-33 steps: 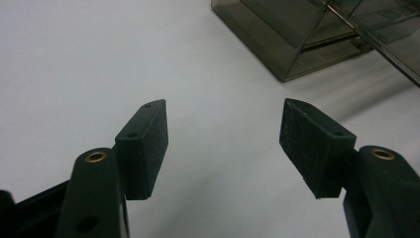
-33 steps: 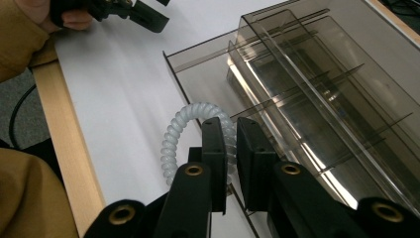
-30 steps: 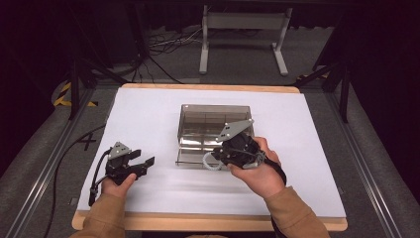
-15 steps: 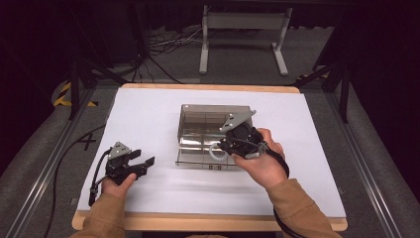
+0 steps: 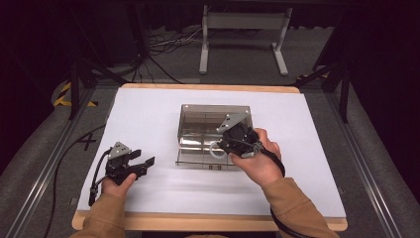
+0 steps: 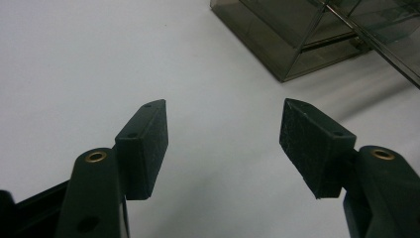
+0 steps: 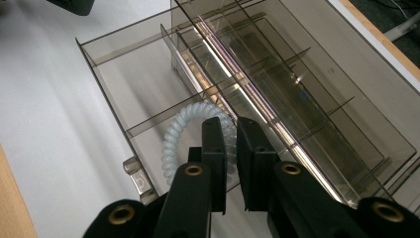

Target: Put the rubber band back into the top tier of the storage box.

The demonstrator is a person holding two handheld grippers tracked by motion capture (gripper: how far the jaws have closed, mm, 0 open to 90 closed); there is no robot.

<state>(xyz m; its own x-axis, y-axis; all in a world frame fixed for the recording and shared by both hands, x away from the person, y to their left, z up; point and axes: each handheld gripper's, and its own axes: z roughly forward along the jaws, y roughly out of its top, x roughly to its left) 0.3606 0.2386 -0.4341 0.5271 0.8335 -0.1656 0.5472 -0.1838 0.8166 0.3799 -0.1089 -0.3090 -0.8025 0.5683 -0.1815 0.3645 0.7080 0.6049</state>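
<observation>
Coil of pale plastic, a spiral hair tie (image 5: pixel 214 150), pinched in the right claw (image 5: pixel 221 147) above the pulled-out drawer (image 5: pixel 195 157) of a smoked clear organiser box (image 5: pixel 213 111) near the middle of the white table (image 5: pixel 148 114) in the high view. Left claw (image 5: pixel 143 162) resting low on the table, well apart from the box, jaws spread and empty. Against the earlier high view: right hand and tie shifted a touch farther over the drawer, left hand unmoved. Left gripper view: left claw (image 6: pixel 223 129) wide open over bare table (image 6: pixel 74 59), nothing between the pads, box corner (image 6: pixel 277 34) beyond. Right gripper view: right claw (image 7: pixel 232 134) closed to a narrow slit on one stretch of the hair tie (image 7: pixel 173 136), the rest of the loop arching free over a front compartment beside the drawer wall (image 7: pixel 106 99). Likely very light, soft and springy, somewhat slick, hardly fragile; apt to stretch, twist or pop out of a shallow pinch. Best taken across a single strand of the coil, deep between the pads, as here.
</observation>
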